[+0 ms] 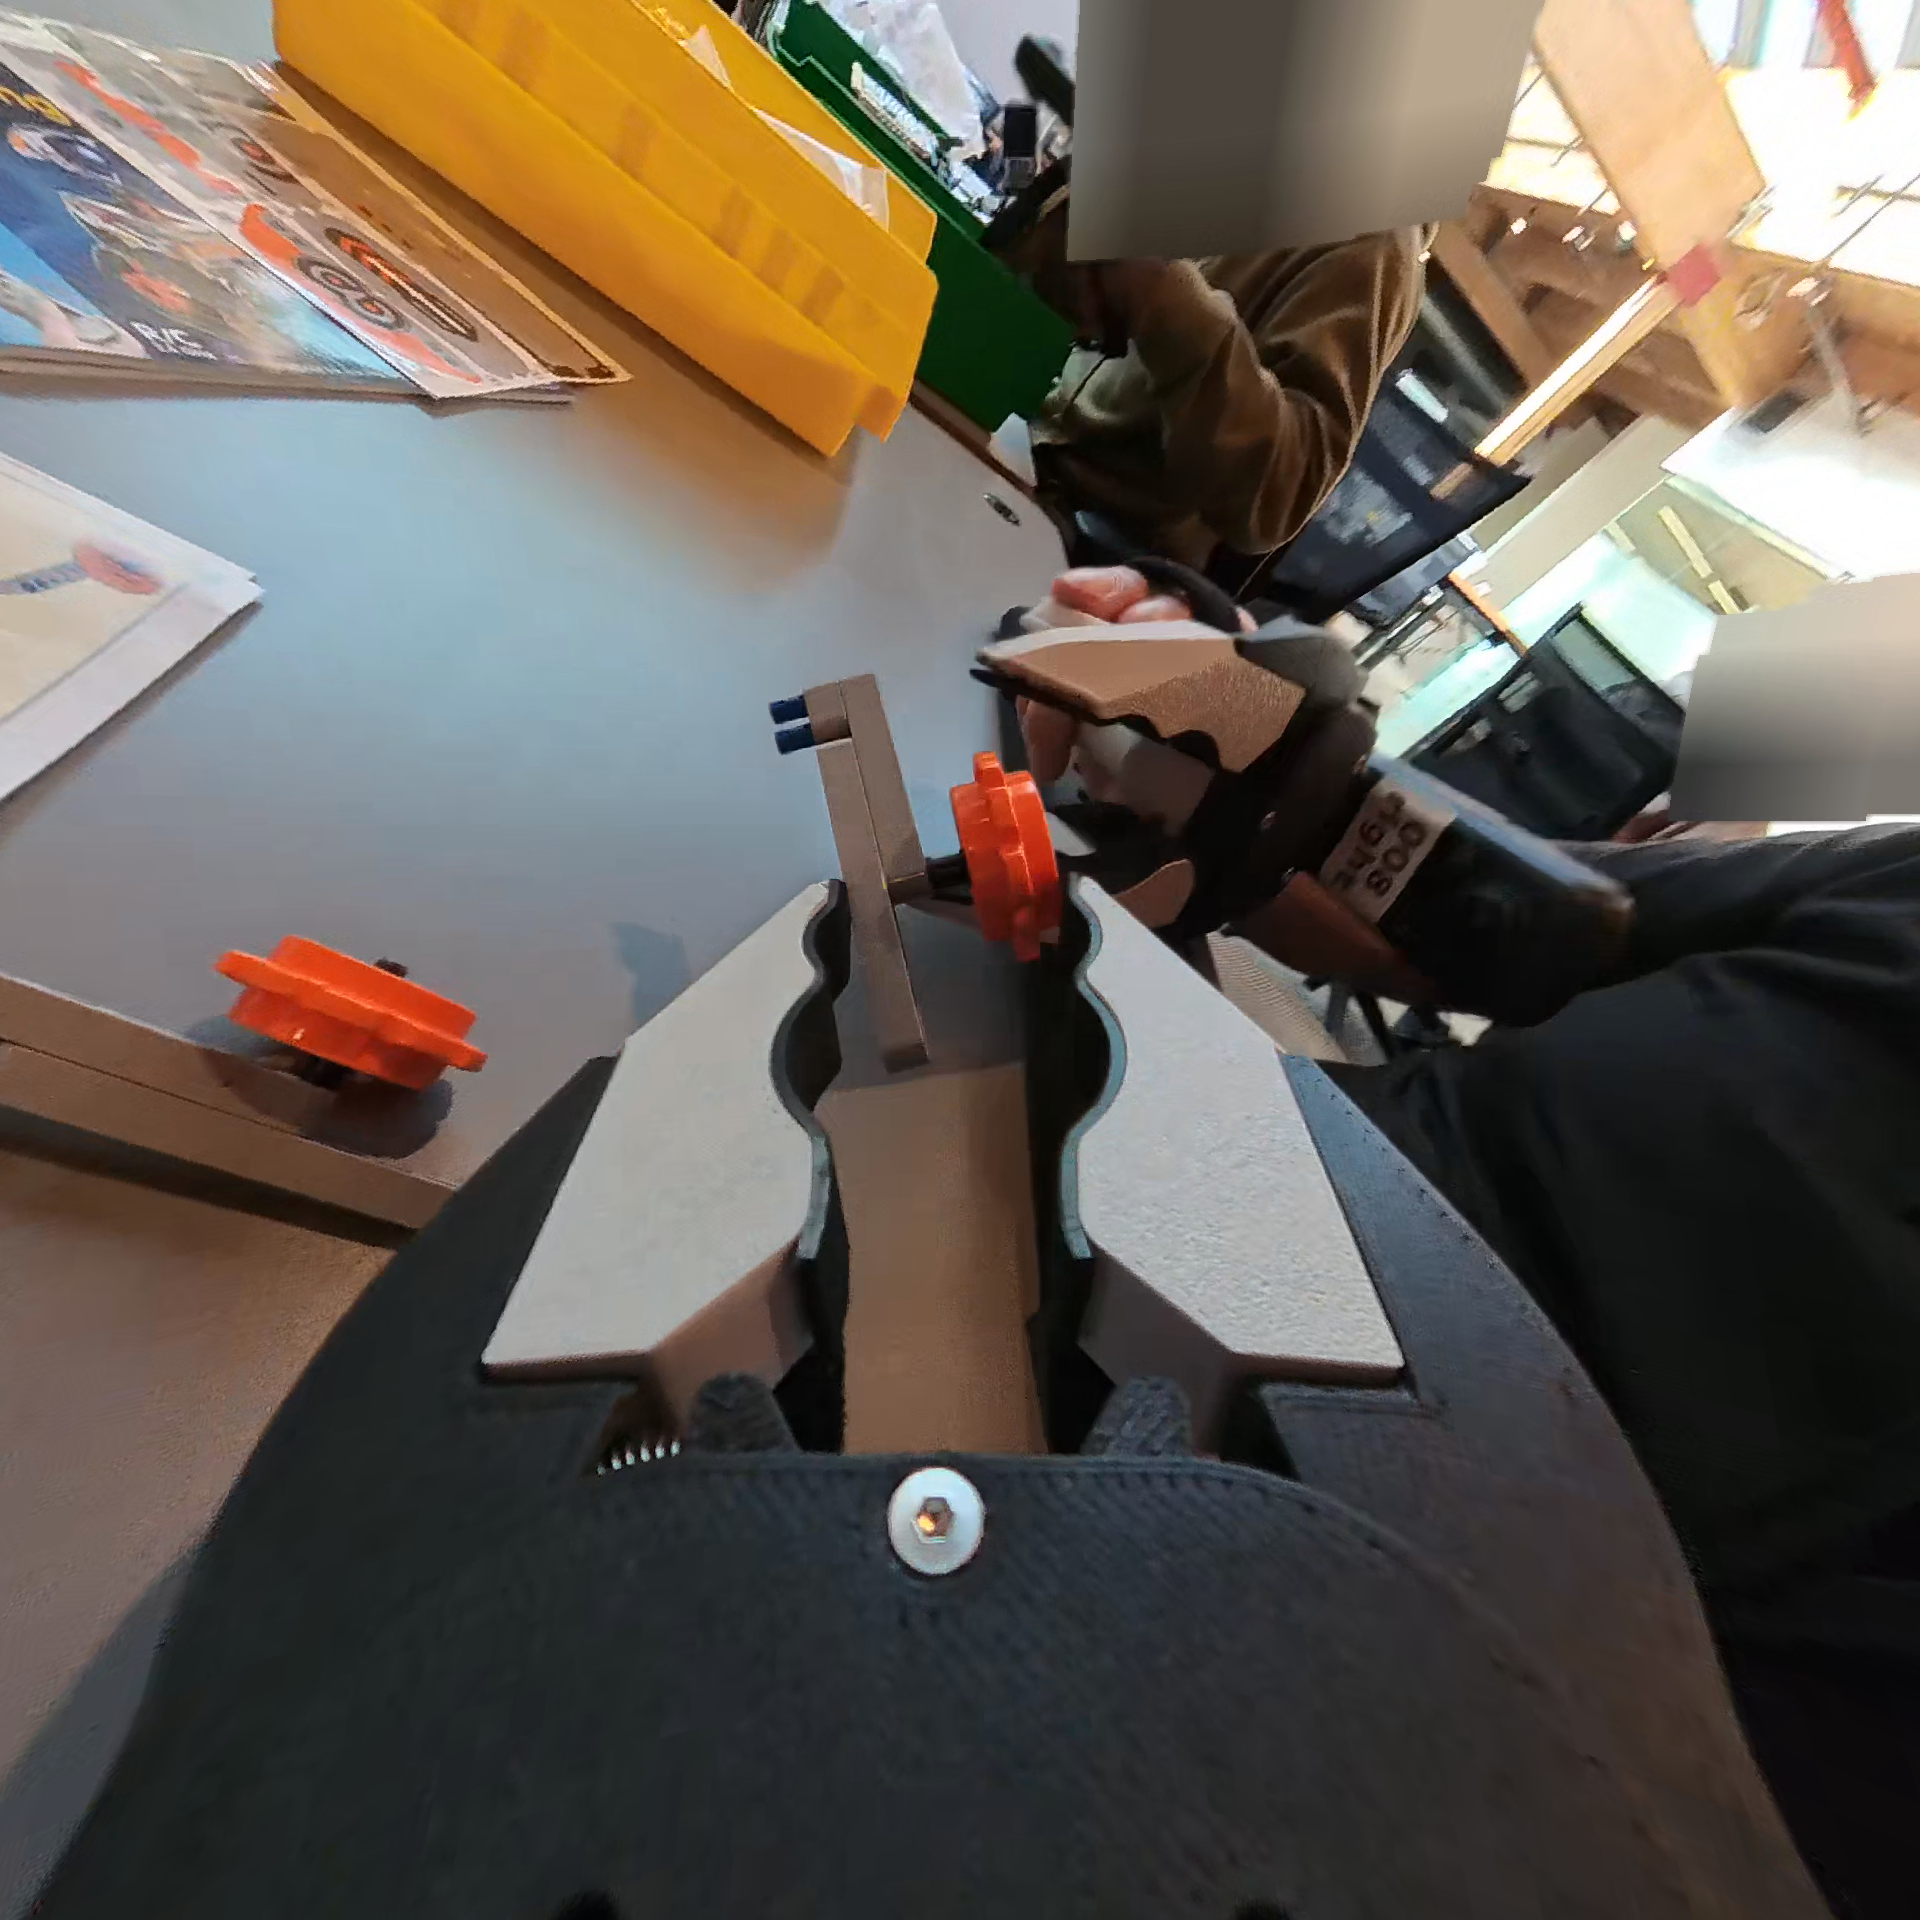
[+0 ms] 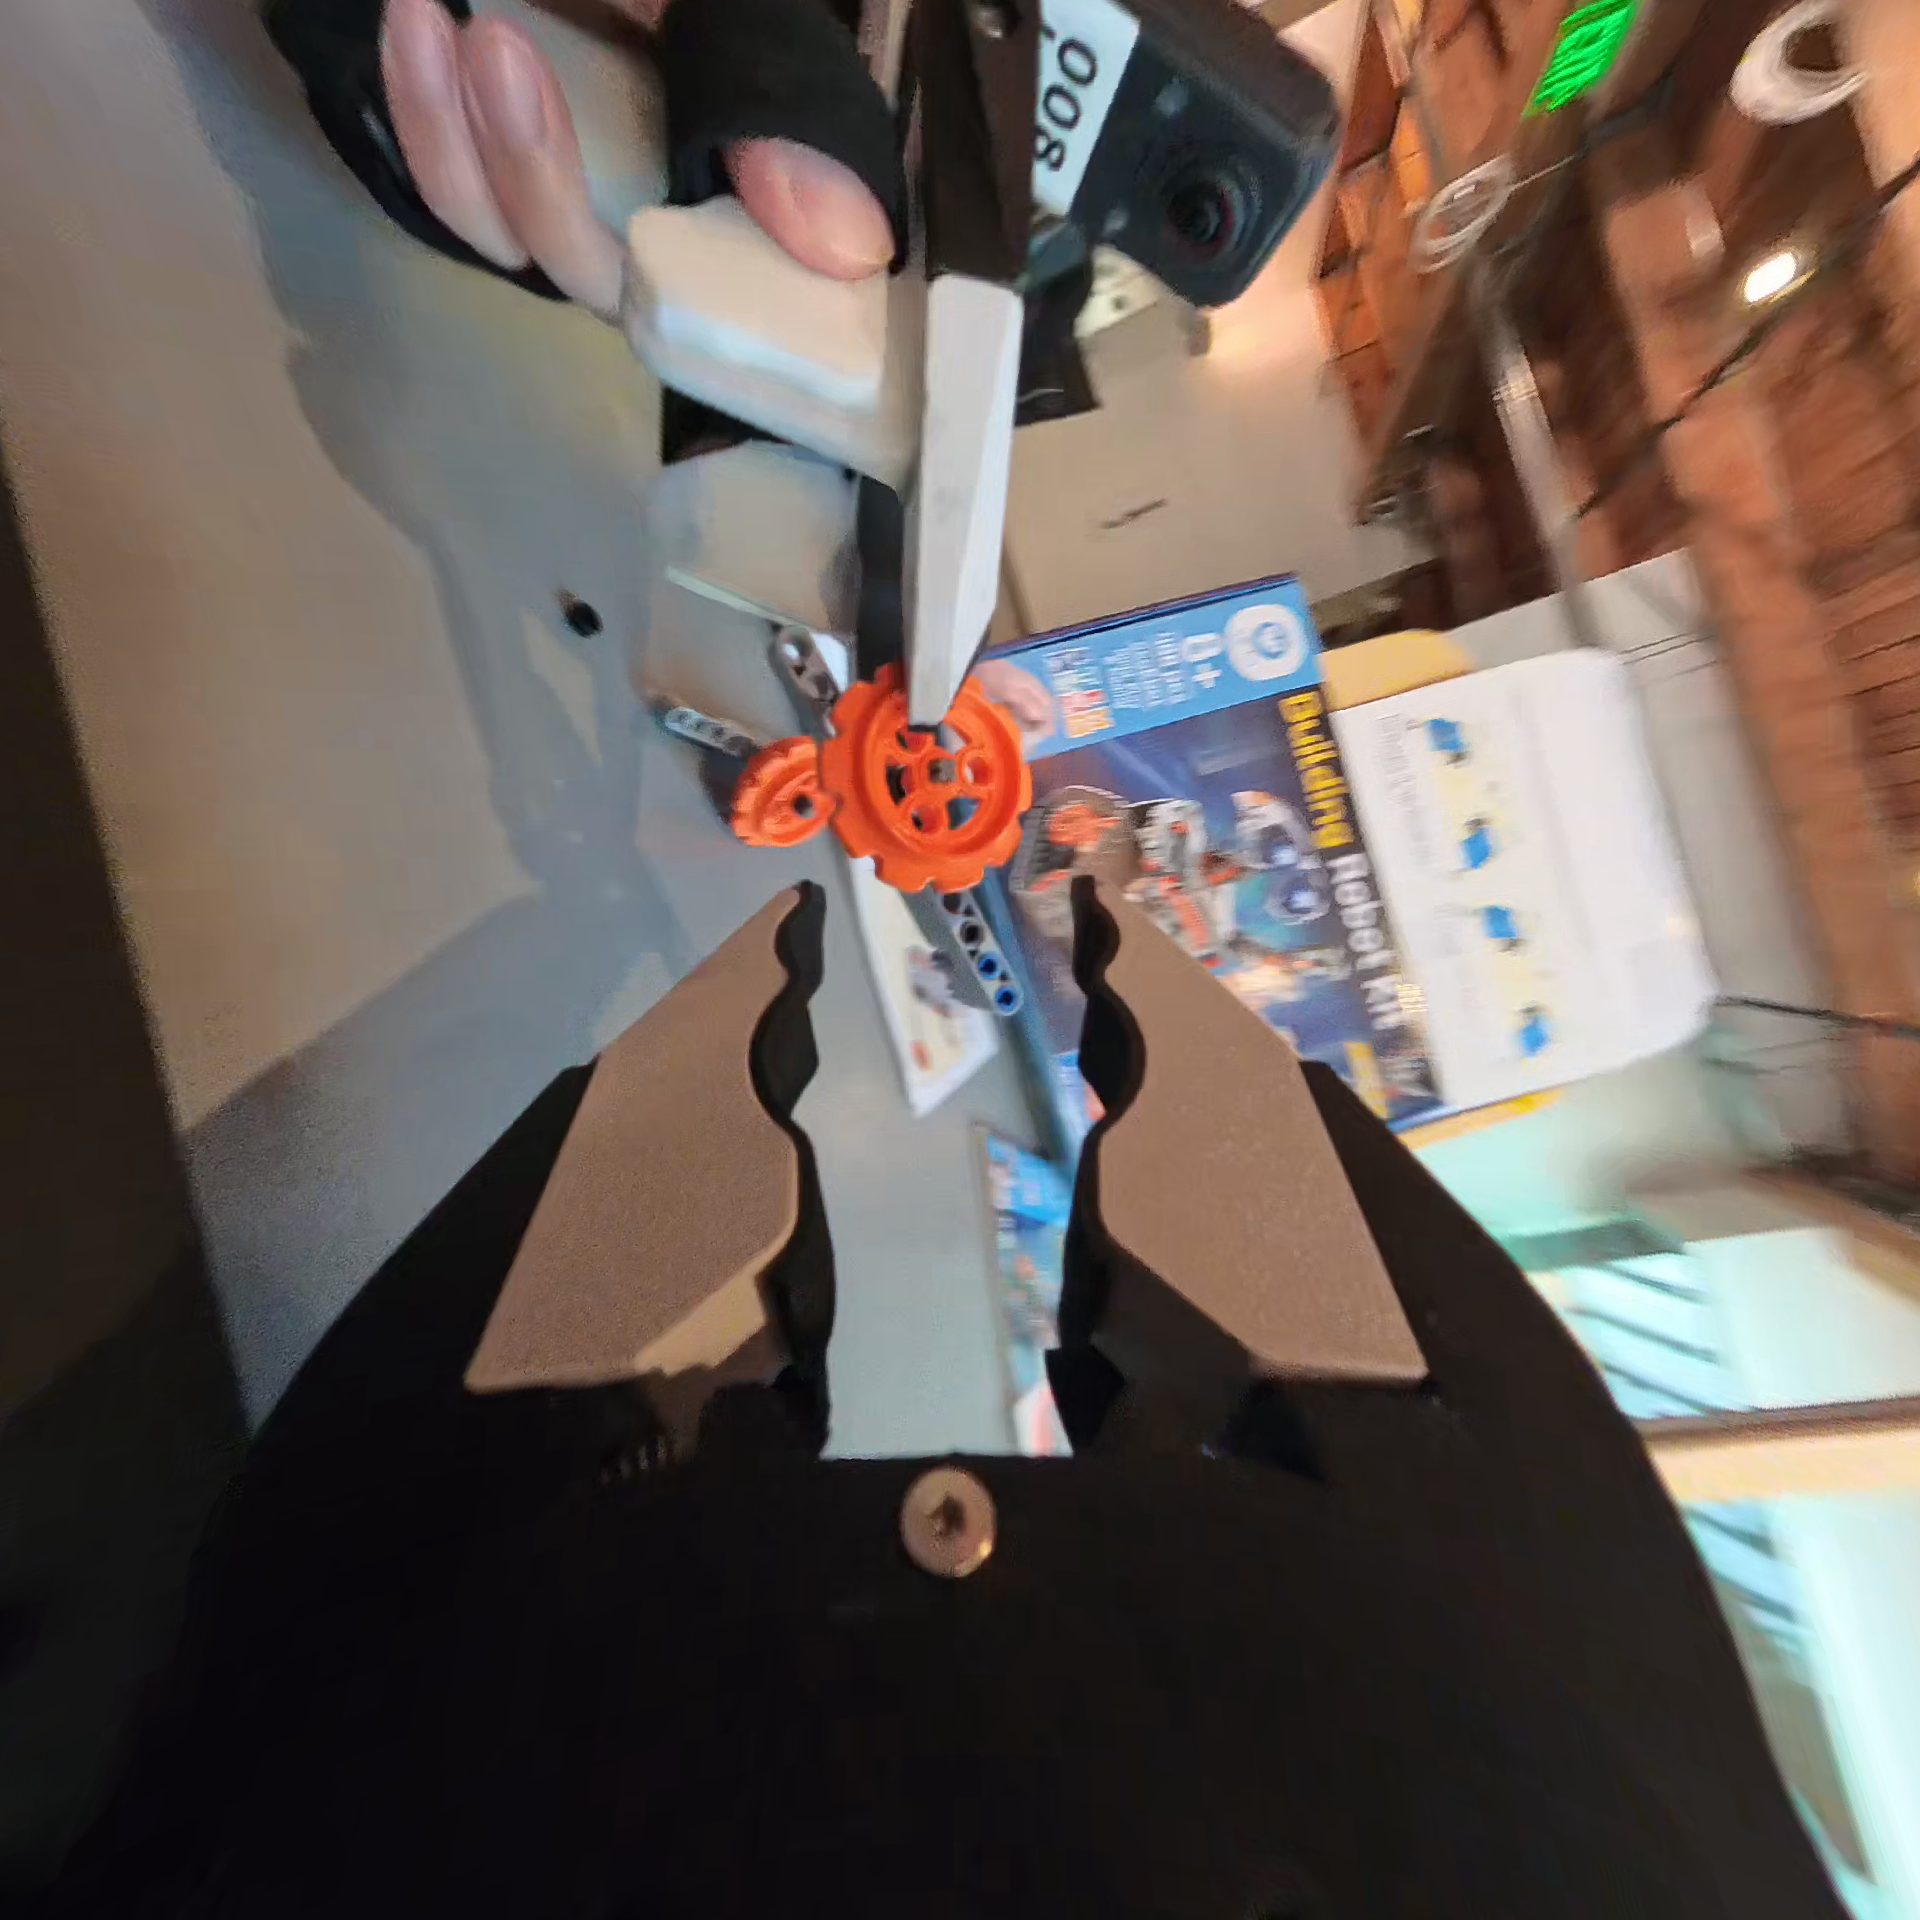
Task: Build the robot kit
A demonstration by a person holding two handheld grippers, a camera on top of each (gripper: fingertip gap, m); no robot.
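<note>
left view: beam [image 1: 873, 831] upright between left gripper [image 1: 951, 904] fingers at 12 o'clock, clamped or loose cannot tell; gear [image 1: 1003, 852] at 1 o'clock.
right view: right gripper [image 2: 940, 899] fingers spread, empty; gear [image 2: 925, 774] just ahead at 12 o'clock.
could twist or drop if loosely seated.

Each gripper [image 1: 951, 914] has two pale grey-brown fingers [image 1: 686, 1164] with wavy black inner edges, set in a ribbed black printed body. Below the fingers, at the body's centre, sits a silver hex screw [image 1: 935, 1519]; left of the screw a small coiled spring [image 1: 636, 1452] shows. The other gripper [image 2: 940, 904] has the same build. It carries a black camera [image 1: 1496, 894] with a white label [image 1: 1382, 847]. The hand [image 2: 623, 135] wears a black fingerless glove [image 2: 779, 94] and a black sleeve [image 1: 1714, 935].
</note>
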